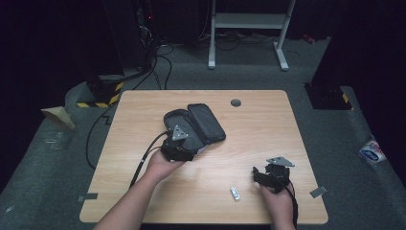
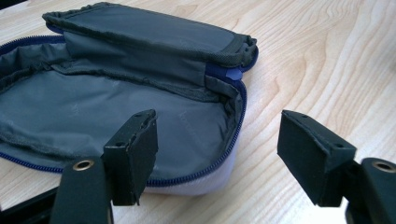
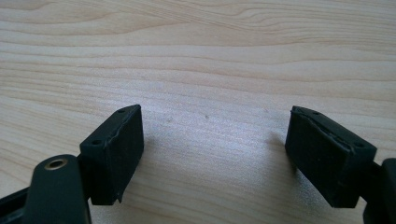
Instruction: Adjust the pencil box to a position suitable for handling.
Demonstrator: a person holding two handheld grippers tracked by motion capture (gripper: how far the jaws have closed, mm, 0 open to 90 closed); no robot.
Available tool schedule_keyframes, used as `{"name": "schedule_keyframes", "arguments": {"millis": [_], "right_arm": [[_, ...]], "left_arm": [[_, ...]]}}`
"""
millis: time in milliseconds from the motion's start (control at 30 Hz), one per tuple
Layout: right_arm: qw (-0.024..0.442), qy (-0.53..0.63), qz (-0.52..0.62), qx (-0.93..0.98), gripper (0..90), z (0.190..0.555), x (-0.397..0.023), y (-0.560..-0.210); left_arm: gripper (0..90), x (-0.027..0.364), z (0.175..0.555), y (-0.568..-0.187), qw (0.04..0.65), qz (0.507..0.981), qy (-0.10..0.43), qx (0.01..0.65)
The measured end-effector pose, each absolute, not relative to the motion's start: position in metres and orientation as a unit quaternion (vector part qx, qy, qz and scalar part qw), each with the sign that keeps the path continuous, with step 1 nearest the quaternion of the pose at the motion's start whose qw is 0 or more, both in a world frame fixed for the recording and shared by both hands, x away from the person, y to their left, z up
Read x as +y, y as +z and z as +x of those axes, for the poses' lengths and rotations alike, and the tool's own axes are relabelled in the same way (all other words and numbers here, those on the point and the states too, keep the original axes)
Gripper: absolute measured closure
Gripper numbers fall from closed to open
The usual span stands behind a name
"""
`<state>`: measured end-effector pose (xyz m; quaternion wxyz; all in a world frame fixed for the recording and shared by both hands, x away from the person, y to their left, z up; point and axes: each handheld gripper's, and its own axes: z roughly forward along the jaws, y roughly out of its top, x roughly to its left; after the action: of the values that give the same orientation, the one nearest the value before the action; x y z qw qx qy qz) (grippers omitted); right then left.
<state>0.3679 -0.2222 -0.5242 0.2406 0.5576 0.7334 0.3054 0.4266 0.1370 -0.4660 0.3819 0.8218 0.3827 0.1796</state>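
A dark zip pouch [image 1: 194, 125] lies open near the middle of the wooden table [image 1: 258, 120], its lid folded back. In the left gripper view the pouch [image 2: 116, 107] shows a grey lining and a blue zip, with nothing inside that I can see. My left gripper [image 1: 179, 143] hovers at the pouch's near edge; its jaws stand open, one over the lining and one over bare wood, gripping nothing [image 2: 217, 156]. My right gripper [image 1: 262, 176] rests low at the front right, open over bare wood [image 3: 212, 156]. A small white object [image 1: 235, 193] lies just left of it.
A round grey grommet [image 1: 235, 102] sits in the tabletop at the back. Cables trail off the table's left side. Behind the table stand a white frame [image 1: 249, 28] and dark equipment on grey carpet.
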Motion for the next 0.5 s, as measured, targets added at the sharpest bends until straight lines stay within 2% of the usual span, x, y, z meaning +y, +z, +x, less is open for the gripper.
{"name": "schedule_keyframes", "arguments": {"millis": [500], "right_arm": [[0.241, 0.307, 0.557, 0.734, 20.3, 0.368, -0.222, -0.524]], "left_arm": [[44.1, 0.133, 0.423, -0.489, 0.355, 0.832, 0.194, 0.38]]}}
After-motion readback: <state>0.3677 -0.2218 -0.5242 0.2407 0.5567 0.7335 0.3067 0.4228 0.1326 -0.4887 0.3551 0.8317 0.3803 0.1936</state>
